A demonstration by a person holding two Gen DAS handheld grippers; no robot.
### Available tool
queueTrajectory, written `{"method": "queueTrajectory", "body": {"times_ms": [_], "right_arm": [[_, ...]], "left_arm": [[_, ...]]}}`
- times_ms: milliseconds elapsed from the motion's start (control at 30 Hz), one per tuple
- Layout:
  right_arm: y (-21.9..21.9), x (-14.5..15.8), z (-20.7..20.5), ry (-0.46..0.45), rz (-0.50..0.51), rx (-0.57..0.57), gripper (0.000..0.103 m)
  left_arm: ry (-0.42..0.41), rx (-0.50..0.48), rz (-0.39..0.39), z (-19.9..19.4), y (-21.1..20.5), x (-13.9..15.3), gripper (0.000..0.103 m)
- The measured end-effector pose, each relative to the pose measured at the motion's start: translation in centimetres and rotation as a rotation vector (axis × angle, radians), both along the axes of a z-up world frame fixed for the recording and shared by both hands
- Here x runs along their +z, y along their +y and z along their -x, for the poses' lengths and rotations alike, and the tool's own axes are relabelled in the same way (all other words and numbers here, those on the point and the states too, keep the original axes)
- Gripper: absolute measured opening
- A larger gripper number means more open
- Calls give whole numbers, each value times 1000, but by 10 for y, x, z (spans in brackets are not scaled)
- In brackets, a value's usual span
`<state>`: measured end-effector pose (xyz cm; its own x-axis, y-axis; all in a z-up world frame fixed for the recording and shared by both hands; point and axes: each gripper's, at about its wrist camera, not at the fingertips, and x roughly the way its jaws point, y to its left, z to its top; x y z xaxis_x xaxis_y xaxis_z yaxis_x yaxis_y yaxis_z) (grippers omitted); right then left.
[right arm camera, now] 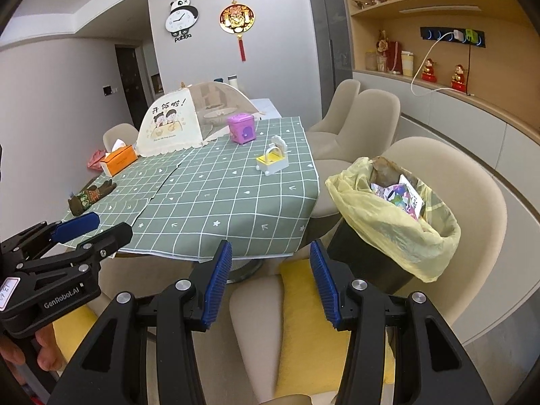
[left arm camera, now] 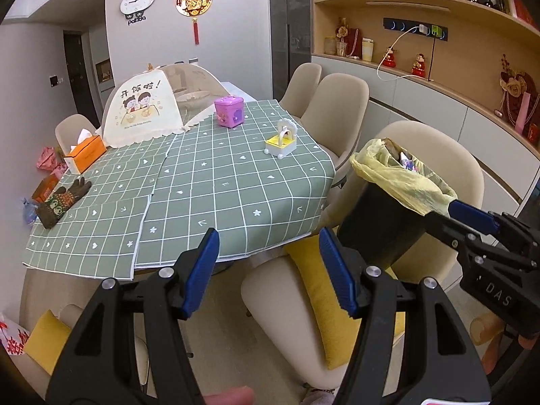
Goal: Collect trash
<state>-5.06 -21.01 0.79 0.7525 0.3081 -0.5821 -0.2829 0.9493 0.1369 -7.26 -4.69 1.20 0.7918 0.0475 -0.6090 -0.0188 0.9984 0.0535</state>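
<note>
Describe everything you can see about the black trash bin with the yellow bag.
The black plastic trash bin stands on a beige chair seat beside the table, leaning slightly. A thin, translucent pale yellow plastic bag liner is folded loosely over its rim and hangs crumpled down the outside. Inside lie brown crumpled paper and colourful printed wrappers, nearly up to the rim. Neither hand-held gripper touches it.

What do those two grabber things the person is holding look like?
Each hand-held gripper is black plastic with two long fingers, silver bolts at the joints and ridged blue pads. The left hand-held gripper says "GenRobot.AI" on its side and has a small white sticker. The right hand-held gripper shows the letters "DAS".
</note>
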Motion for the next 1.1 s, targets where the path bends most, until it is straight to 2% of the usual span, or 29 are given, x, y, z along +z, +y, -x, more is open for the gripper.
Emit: {"method": "queueTrajectory", "body": {"times_ms": [1100], "right_arm": [[2,10,9,-23,27,-31,46]], "left_arm": [[-5,-23,37,2,7,0,58]]}}
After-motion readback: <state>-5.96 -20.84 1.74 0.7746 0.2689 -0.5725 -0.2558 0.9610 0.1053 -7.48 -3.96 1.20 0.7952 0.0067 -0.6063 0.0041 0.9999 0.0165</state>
